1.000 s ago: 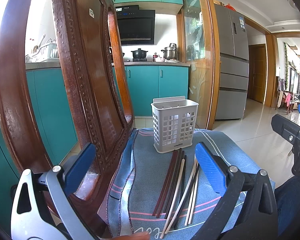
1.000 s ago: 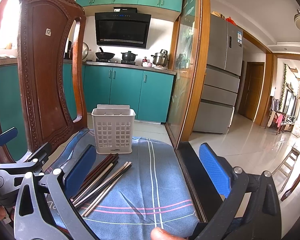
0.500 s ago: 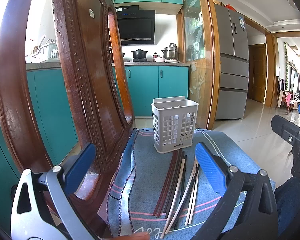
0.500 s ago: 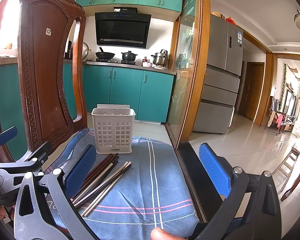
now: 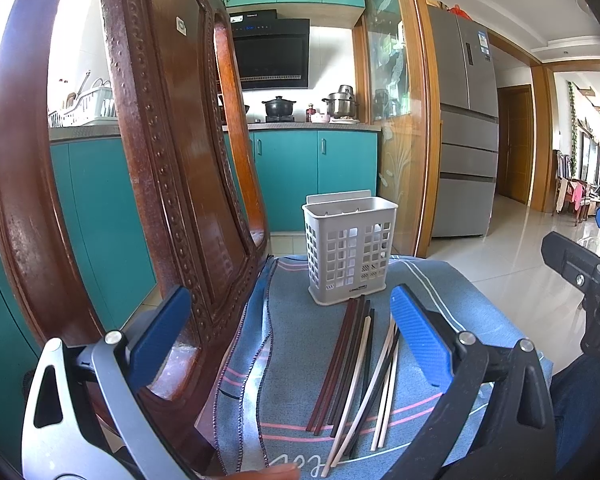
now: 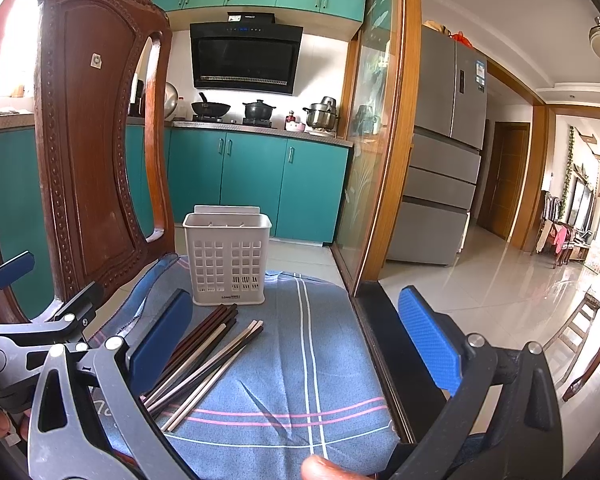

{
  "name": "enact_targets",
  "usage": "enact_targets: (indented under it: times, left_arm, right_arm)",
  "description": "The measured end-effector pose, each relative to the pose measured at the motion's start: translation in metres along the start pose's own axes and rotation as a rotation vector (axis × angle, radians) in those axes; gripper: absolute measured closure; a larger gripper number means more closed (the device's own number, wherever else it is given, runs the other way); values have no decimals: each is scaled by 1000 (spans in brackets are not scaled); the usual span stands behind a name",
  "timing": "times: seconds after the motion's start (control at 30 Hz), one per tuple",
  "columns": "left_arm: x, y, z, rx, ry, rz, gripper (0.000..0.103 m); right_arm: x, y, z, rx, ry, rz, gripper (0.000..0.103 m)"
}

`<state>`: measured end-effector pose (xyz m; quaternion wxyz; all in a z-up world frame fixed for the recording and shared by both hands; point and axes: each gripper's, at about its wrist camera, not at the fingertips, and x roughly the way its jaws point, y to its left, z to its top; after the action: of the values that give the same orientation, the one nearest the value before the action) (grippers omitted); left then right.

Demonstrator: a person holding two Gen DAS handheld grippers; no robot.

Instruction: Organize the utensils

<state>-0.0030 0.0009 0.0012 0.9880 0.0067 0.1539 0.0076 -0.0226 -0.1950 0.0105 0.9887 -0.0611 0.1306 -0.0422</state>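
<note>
Several chopsticks (image 5: 360,364), dark brown and pale, lie side by side on a blue striped cloth (image 5: 300,360). They also show in the right wrist view (image 6: 204,360). A white perforated utensil holder (image 5: 350,248) stands upright just beyond them; it shows in the right wrist view too (image 6: 227,256). My left gripper (image 5: 288,344) is open and empty, held above the near ends of the chopsticks. My right gripper (image 6: 296,344) is open and empty, to the right of the chopsticks. The left gripper shows at the left edge of the right wrist view (image 6: 28,320).
A carved dark wooden chair back (image 5: 160,160) rises close on the left, against the cloth's edge. The cloth's right edge (image 6: 356,320) drops off to a tiled floor (image 6: 480,300). Teal kitchen cabinets (image 6: 260,184) and a fridge (image 6: 444,160) stand far behind.
</note>
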Motion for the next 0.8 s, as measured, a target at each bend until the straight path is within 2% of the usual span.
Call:
enact_targets:
  times: [0.17, 0.27, 0.3, 0.33, 0.43, 0.47, 0.5, 0.53, 0.6, 0.7, 0.73, 0.8]
  left_arm:
    - [4, 0, 0, 6, 16, 7, 4]
    - [19, -2, -5, 34, 98, 32, 4]
    - [25, -3, -7, 41, 128, 34, 4]
    - [33, -3, -10, 49, 177, 33, 4]
    - [47, -6, -19, 50, 254, 6, 4]
    - [51, -6, -22, 50, 273, -4, 4]
    - [56, -7, -24, 53, 290, -7, 4]
    - [60, -7, -27, 56, 308, -12, 4]
    - [68, -11, -34, 59, 338, -19, 7]
    - [83, -14, -41, 56, 386, -46, 21]
    - [88, -17, -44, 54, 398, -49, 27]
    - [101, -19, -49, 51, 442, -60, 32]
  right_arm:
    - [5, 1, -2, -14, 8, 5, 3]
    - [20, 2, -3, -72, 49, -31, 3]
    - [33, -2, -5, -87, 104, -43, 3]
    - [46, -7, -7, -83, 158, -34, 3]
    - [84, -24, -22, -30, 300, 14, 3]
    - [96, -27, -27, -12, 343, 37, 11]
    - [112, -30, -33, 20, 405, 87, 20]
    - [127, -30, -39, 58, 468, 134, 25]
    - [156, -26, -49, 133, 558, 231, 44]
    - [202, -6, -61, 170, 668, 327, 55]
    - [219, 2, -64, 180, 708, 356, 56]
    - [245, 15, -67, 202, 782, 406, 56]
